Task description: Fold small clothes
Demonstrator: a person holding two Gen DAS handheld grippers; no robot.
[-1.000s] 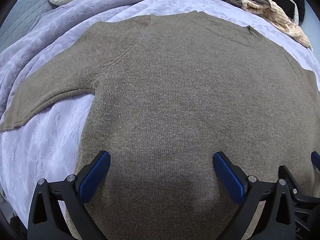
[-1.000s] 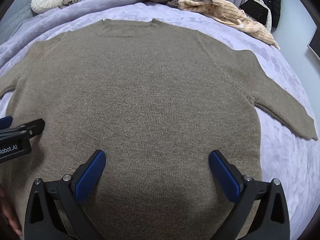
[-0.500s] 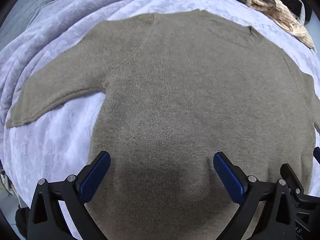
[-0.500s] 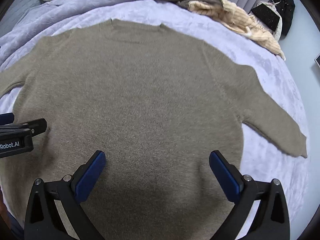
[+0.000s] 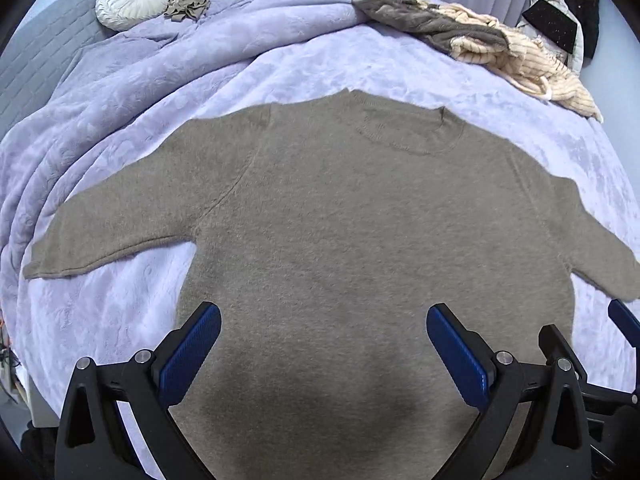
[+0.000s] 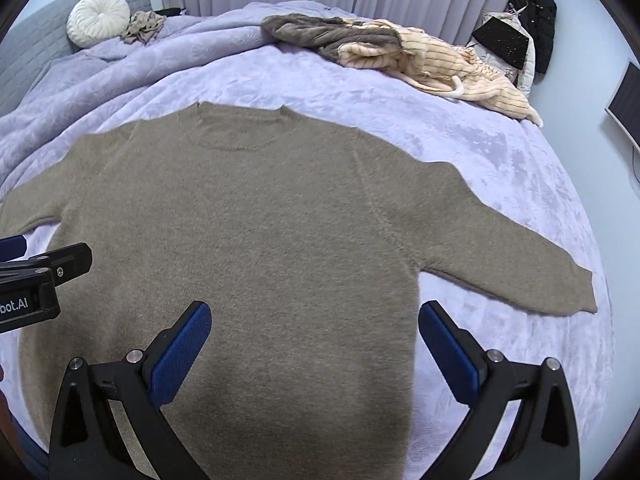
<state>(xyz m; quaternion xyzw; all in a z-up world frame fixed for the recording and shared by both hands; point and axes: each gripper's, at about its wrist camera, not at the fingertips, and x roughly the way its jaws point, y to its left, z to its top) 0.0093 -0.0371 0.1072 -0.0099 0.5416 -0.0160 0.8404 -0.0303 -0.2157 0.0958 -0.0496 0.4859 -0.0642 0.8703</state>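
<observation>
- Left wrist view: The left hand-held gripper [image 5: 323, 342] is wide open and holds nothing. Its blue pads [image 5: 190, 354] hang over the bottom part of the brown sweater [image 5: 360, 232]. The sweater lies flat on the purple bed [image 5: 120, 312] with both sleeves spread out. A round white pillow [image 5: 132, 0] sits far back.
- Right wrist view: The right hand-held gripper [image 6: 314, 344] is wide open too, with nothing in it, above the sweater [image 6: 260, 220]. A pile of clothes [image 6: 400, 56] lies at the far side of the bed [image 6: 500, 152].
</observation>
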